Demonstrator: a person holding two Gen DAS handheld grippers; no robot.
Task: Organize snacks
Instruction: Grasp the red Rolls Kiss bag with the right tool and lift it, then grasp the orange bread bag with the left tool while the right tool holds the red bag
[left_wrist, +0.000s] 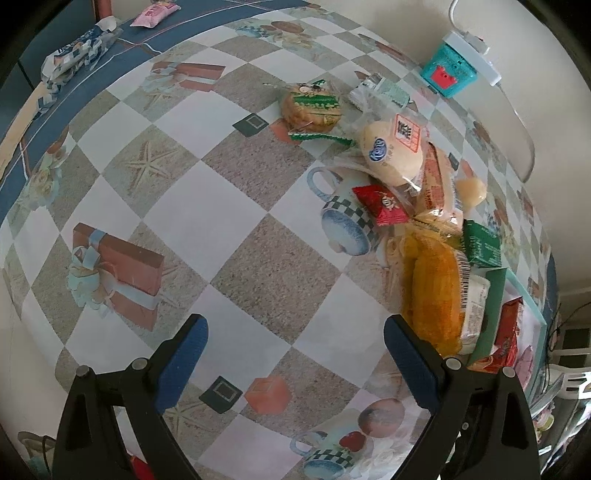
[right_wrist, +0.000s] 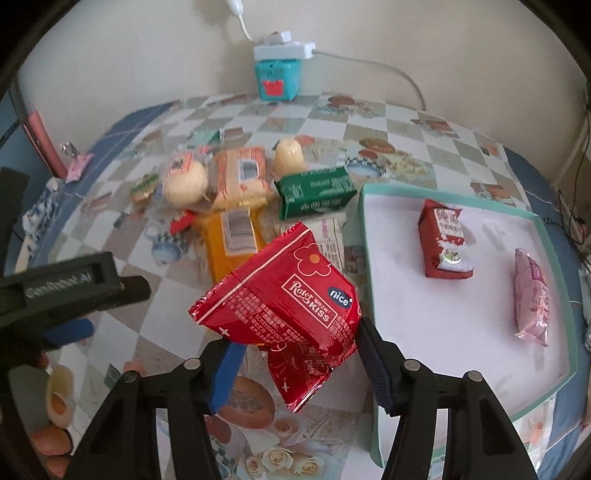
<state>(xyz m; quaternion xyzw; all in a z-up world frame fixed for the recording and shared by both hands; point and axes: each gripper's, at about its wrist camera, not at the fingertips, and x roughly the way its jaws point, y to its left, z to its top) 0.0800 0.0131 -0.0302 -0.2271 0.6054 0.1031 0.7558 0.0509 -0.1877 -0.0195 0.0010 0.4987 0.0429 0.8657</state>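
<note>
Left gripper (left_wrist: 295, 354) hangs wide open and empty over the checkered tablecloth (left_wrist: 207, 206), with the snack pile (left_wrist: 417, 192) ahead to its right. Seen from the right wrist, the right gripper (right_wrist: 295, 354) pinches a red snack packet (right_wrist: 284, 306) above the table, just beside the teal-rimmed tray (right_wrist: 554, 295) holding a red box (right_wrist: 443, 240) and a pink packet (right_wrist: 533, 299).
</note>
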